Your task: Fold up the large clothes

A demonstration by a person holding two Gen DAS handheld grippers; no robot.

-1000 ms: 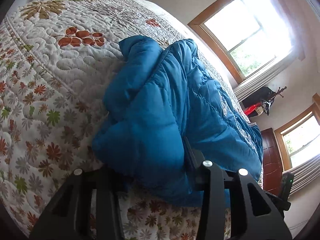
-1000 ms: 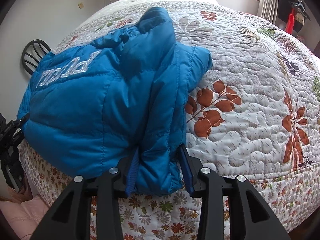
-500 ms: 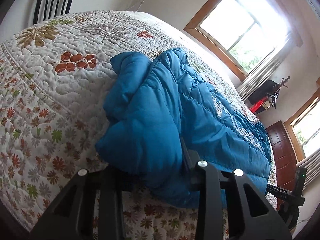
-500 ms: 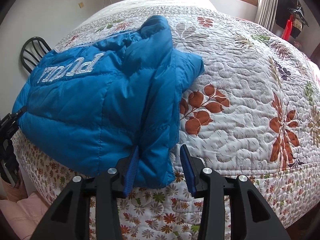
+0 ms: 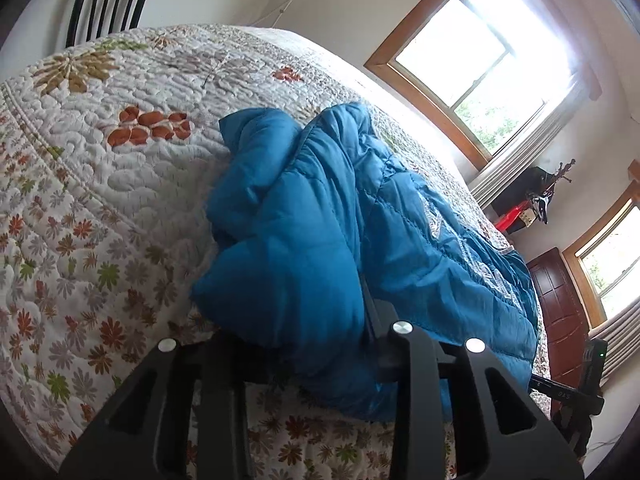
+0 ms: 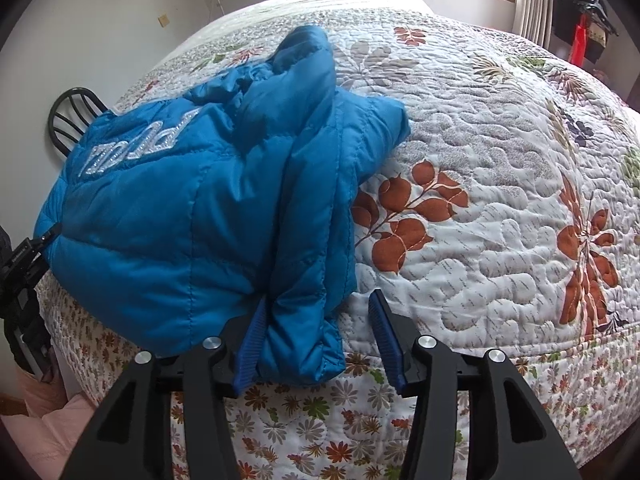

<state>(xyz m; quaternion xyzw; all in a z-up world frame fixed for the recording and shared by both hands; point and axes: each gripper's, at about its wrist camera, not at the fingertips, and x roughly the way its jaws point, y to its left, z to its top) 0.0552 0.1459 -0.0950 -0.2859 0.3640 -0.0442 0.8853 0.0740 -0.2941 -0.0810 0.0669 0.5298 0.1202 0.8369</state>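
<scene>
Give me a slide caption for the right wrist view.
Right gripper, jaws just opening, releases the folded blue puffer jacket at the edge of the floral quilt.

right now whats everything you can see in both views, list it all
jacket: one, blue, puffy, silver lettering, folded at the near edge of the bed
quilt: one, white with rust and green flowers, covering the bed
chair: one, black metal, behind the bed by the wall
windows: two, wood-framed, pale curtains beside them
door: one, dark red-brown wood, between the windows
left gripper: one, black, jaws have just been closing, jacket bunched between them
right gripper: one, black with blue pads, jaws have just been opening, jacket corner lies against one pad, the other stands clear
</scene>
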